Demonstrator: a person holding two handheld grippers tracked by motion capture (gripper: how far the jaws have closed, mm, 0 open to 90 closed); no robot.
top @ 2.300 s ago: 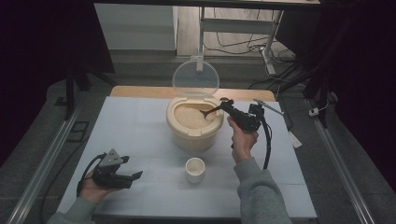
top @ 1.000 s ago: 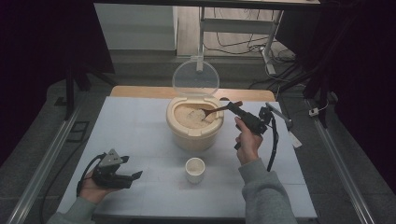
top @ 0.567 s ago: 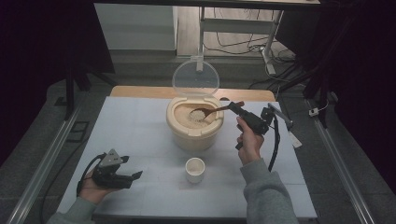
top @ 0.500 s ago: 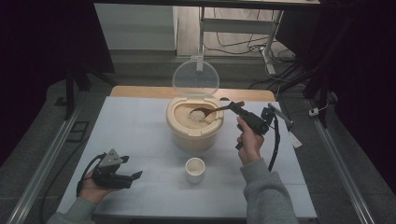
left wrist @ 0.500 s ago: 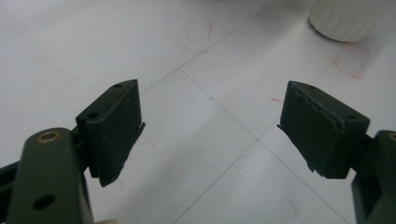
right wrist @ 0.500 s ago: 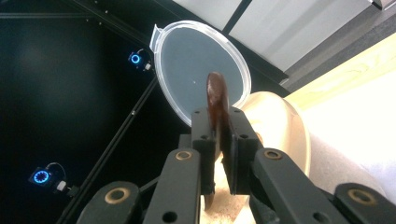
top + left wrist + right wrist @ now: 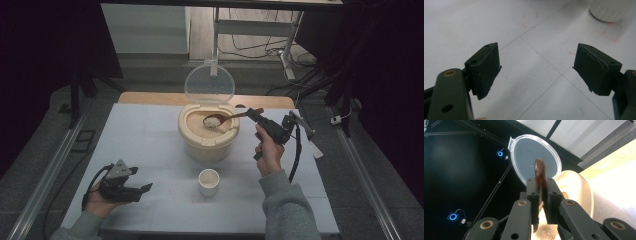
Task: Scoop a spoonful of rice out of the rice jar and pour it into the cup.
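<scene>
Above the beige rice container [image 7: 208,135], the wooden spoon [image 7: 226,119] is hovering with a heap of white rice in its bowl, handle running out toward the container's right. Right tool [image 7: 256,115] is pinching that handle, jaws pressed tight on it; in the right gripper view the spoon [image 7: 540,173] is standing edge-on between the black jaws of the right tool [image 7: 541,192], with the container [image 7: 576,192] just behind them. Clear round lid [image 7: 209,83] is standing upright at the container's far rim, hinged open; the same lid [image 7: 535,157] is showing behind the spoon's end in the right gripper view.

Small white cup [image 7: 209,181] is sitting on the counter [image 7: 150,135] just in front of the container, apart from it, upright.

Left tool [image 7: 145,190] is resting low over the counter, well to the container's near left, held in the person's left hand [image 7: 98,204]. Its jaws are standing spread with nothing between them; the left gripper view shows bare counter [image 7: 536,52] under the left tool [image 7: 536,72] and the ribbed base of the cup [image 7: 610,10] ahead.
</scene>
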